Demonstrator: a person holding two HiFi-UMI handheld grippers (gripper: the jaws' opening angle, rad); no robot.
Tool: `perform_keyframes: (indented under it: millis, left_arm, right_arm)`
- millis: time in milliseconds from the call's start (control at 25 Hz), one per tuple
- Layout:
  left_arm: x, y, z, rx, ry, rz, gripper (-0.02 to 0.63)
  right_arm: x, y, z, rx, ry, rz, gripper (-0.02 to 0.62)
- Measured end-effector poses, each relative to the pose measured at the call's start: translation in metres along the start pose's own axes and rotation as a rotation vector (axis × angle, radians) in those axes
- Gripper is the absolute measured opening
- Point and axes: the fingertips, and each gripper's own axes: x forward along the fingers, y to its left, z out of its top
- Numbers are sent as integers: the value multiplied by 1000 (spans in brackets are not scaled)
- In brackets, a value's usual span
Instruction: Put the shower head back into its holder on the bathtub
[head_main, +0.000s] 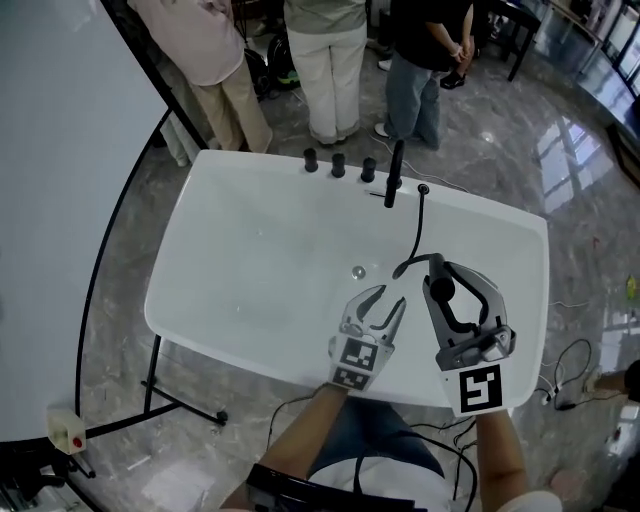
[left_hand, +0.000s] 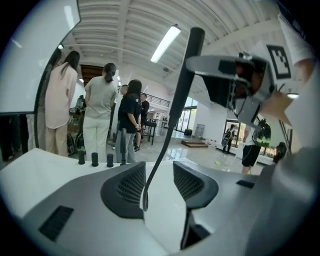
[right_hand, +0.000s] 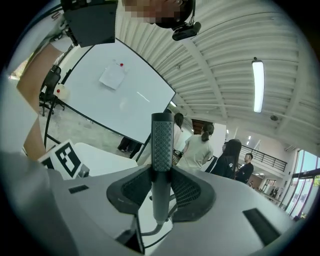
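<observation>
one: which step is the person on?
two: the carry, by the look of it. the right tongs (head_main: 450, 280) are clamped on the shower head (head_main: 441, 291), held over the near side of the bathtub (head_main: 250, 250), well apart from the far rim. nothing is seated yet.
one: and the left tongs (head_main: 389, 300)?
two: partly spread, gripping nothing. in the left gripper view the hose (left_hand: 167, 130) runs down between the jaws with neither pad pressing on it.
one: where does the head have to go?
two: the hose curves away to a small ring (head_main: 423, 188) on the far rim, just beside the tall black post (head_main: 397, 160) and near the three knobs (head_main: 338, 164). that ring is probably the holder, though it is too small to be sure.
one: how does the shower head sit now?
two: near upright. in the right gripper view its long axis runs straight up across the line of the jaws, dotted end on top, hose end hanging below the pads. in the left gripper view it leans a little.
one: so the next move?
two: likely a reach across the tub with the hose end kept down, then lining that axis up over the ring and lowering it in. the slack hose must follow, and the left tongs could steer it. the right tongs should loosen only once the head is seated.
</observation>
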Motion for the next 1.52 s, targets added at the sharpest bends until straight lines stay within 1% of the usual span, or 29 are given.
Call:
perform_keyframes:
  millis: [40, 120, 200, 320, 400, 480, 560, 680, 840, 920, 1000, 1040, 1080, 1160, 1200, 1280, 1360, 1440, 1520]
  left_arm:
    - [7, -2, -1, 30, 12, -11, 172]
    - [22, -4, -3, 71, 42, -34, 188]
    - [37, -8, -9, 111, 79, -69, 221]
    - [63, -10, -23, 216, 154, -124, 289]
    - [79, -2, -31, 263, 209, -126, 315]
    - [94, 8, -32, 251, 242, -115, 319]
    - [106, 12, -30, 240, 255, -122, 319]
    - [121, 8, -24, 268, 259, -146, 319]
    - [141, -2, -20, 298, 246, -190, 319]
    - [151, -5, -17, 315, 238, -201, 318]
    - [157, -7, -14, 330, 228, -207, 318]
    - [160, -8, -12, 338, 225, -207, 315]
    - [162, -8, -8, 347, 222, -203, 287]
    - [168, -10, 3, 367, 218, -186, 85]
    - [173, -11, 9, 376, 220, -181, 63]
    - [185, -17, 18, 390, 231, -187, 63]
    - [192, -22, 21, 402, 236, -200, 63]
    - [192, -24, 26, 414, 227, -212, 60]
    - [189, -22, 38, 420, 200, -212, 58]
  right_arm:
    - [-3, -3, 6, 7, -9, -8, 126]
    - [-8, -11, 17, 54, -31, -36, 126]
    - [-13, -19, 29, 87, -50, -56, 126]
    - [-21, -33, 51, 69, -90, -70, 126]
    - [-27, -41, 66, 52, -119, -77, 126]
    - [-34, -47, 79, 27, -139, -80, 126]
    - [-42, -52, 92, 3, -161, -84, 126]
    - [-52, -59, 108, -22, -186, -89, 126]
    - [-59, -66, 123, -27, -217, -96, 126]
    - [-64, -68, 122, -49, -217, -94, 126]
    - [-75, -63, 107, -112, -183, -68, 126]
    - [-78, -64, 104, -118, -178, -67, 126]
    - [-79, -67, 106, -103, -184, -78, 126]
    - [-76, -83, 119, -57, -210, -109, 126]
    - [-73, -94, 126, -36, -227, -121, 126]
    - [-71, -112, 131, -18, -238, -128, 126]
    - [-71, -121, 129, -20, -239, -132, 126]
    - [-73, -121, 123, -40, -231, -135, 126]
    - [-78, -118, 114, -78, -212, -128, 126]
